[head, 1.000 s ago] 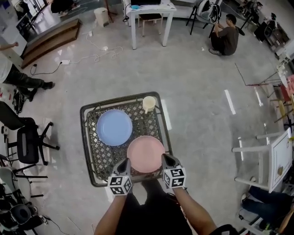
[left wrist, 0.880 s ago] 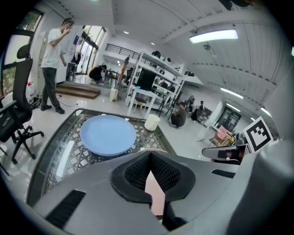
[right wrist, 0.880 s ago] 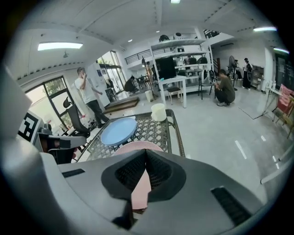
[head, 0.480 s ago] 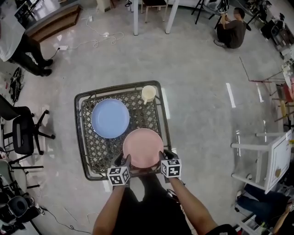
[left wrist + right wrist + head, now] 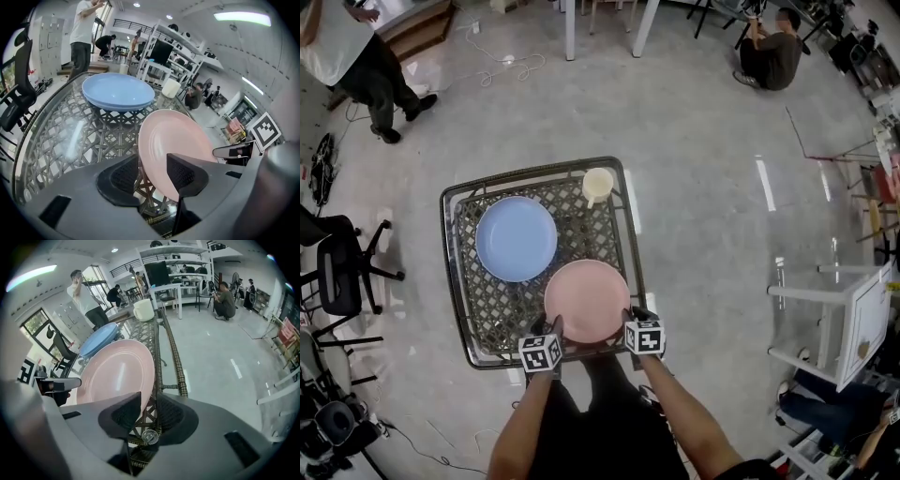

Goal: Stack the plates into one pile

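Note:
A pink plate lies at the near right of a glass-topped wicker table. A blue plate lies behind it to the left. My left gripper is at the pink plate's near left rim. In the left gripper view its jaws are opening around the pink plate, with a gap beside the rim. My right gripper is at the near right rim. In the right gripper view the pink plate reaches between its open jaws. The blue plate shows beyond.
A cream cup stands at the table's far edge. A black office chair is left of the table and a white rack is to the right. One person stands at the far left and another crouches at the far right.
Both grippers have come in a little along the pink plate's near rim. The standing person has walked further into view at the upper left.

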The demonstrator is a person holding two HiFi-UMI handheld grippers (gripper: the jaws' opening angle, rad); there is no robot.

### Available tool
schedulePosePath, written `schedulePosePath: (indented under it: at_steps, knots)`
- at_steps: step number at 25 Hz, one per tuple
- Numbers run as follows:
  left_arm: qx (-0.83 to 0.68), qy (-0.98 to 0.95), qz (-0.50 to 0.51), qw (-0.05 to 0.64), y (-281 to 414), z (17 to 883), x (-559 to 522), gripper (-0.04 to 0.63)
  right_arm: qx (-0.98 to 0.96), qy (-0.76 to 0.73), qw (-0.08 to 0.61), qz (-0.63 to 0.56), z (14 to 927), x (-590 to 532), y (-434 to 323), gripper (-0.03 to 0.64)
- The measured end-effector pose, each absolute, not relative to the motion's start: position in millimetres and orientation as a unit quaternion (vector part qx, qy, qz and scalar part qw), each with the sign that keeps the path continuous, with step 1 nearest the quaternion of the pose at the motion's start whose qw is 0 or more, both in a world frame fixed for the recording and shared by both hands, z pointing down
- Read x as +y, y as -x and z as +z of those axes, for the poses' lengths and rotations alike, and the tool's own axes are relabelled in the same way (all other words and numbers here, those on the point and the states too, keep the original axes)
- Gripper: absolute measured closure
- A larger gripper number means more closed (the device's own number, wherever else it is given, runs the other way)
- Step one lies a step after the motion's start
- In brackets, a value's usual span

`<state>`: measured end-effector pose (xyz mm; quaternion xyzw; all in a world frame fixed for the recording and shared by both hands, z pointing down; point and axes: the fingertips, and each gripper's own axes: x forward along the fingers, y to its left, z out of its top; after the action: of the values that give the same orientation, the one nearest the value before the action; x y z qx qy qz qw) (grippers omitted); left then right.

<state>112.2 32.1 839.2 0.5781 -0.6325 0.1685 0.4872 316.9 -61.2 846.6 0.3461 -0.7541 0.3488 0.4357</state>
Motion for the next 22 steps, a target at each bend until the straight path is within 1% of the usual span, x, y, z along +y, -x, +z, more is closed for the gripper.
schedulePosePath:
  at_steps: [3, 6, 7, 8, 10, 16, 22]
  knots:
    - [-0.630, -0.570, 0.188, 0.493, -111, 851, 34, 0.411, -0.751, -0.345, 0.435, 0.358, 854, -61, -317, 0.529]
    - [-0.629, -0.562, 0.206, 0.496, -108, 858, 36, 0.440, -0.752, -0.341, 0.434, 0.360, 855, -62, -312, 0.530]
    - [-0.629, -0.561, 0.206, 0.498, -107, 859, 36, 0.456, -0.753, -0.340, 0.435, 0.359, 855, -62, -310, 0.536]
    - [-0.629, -0.560, 0.204, 0.499, -107, 859, 36, 0.490, -0.753, -0.339, 0.436, 0.358, 855, -61, -309, 0.545]
    - [-0.627, -0.561, 0.199, 0.502, -107, 860, 35, 0.514, -0.752, -0.341, 0.436, 0.358, 857, -62, -308, 0.554]
    - [-0.626, -0.564, 0.187, 0.505, -108, 856, 37, 0.521, -0.751, -0.345, 0.430, 0.363, 855, -61, -309, 0.561]
    - [-0.645, -0.563, 0.169, 0.488, -106, 823, 44, 0.523, -0.768, -0.335, 0.409, 0.361, 825, -62, -302, 0.566]
